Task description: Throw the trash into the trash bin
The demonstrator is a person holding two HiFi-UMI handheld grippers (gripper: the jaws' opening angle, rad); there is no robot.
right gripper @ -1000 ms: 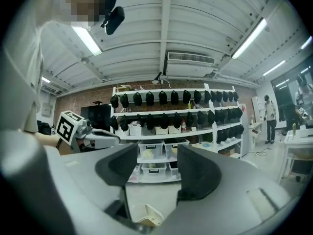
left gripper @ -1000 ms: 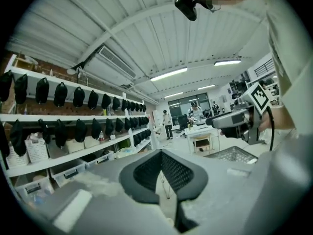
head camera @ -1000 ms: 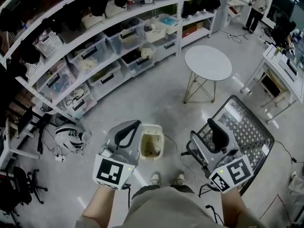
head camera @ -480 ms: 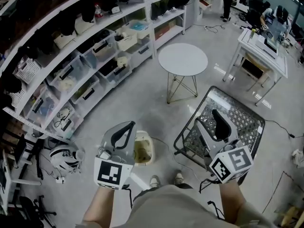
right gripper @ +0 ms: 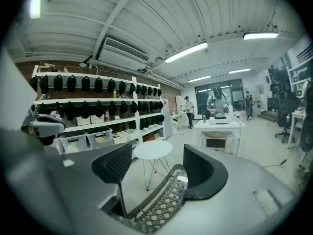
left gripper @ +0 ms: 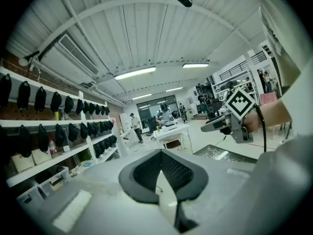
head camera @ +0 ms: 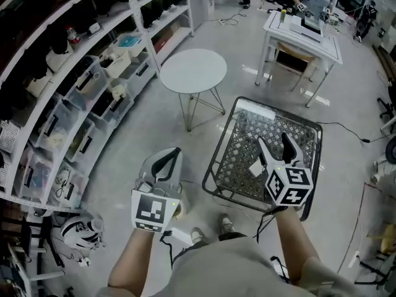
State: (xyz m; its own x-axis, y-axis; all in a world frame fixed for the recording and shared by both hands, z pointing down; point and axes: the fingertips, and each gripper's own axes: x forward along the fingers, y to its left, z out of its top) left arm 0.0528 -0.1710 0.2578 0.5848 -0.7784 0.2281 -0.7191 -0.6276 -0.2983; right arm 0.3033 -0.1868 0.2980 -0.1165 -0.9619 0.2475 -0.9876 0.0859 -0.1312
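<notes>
Lying on the black mesh surface [head camera: 230, 142], a white scrap [head camera: 255, 167], probably the trash, sits just at seven o'clock of the right hand-held gripper [head camera: 273, 142]. That gripper's jaws have just been opening and stand wide with nothing between them, seemingly lined up to take it. The left hand-held gripper [head camera: 172, 157], at eight o'clock of the surface, is closed tip to tip and empty, held aside. A pale sliver at its five o'clock may be the trash bin [head camera: 179, 208], mostly hidden. A round white table [head camera: 193, 70] stands at eleven o'clock and shelving [head camera: 80, 98] at nine. The surface's raised rim could hamper the reach.
</notes>
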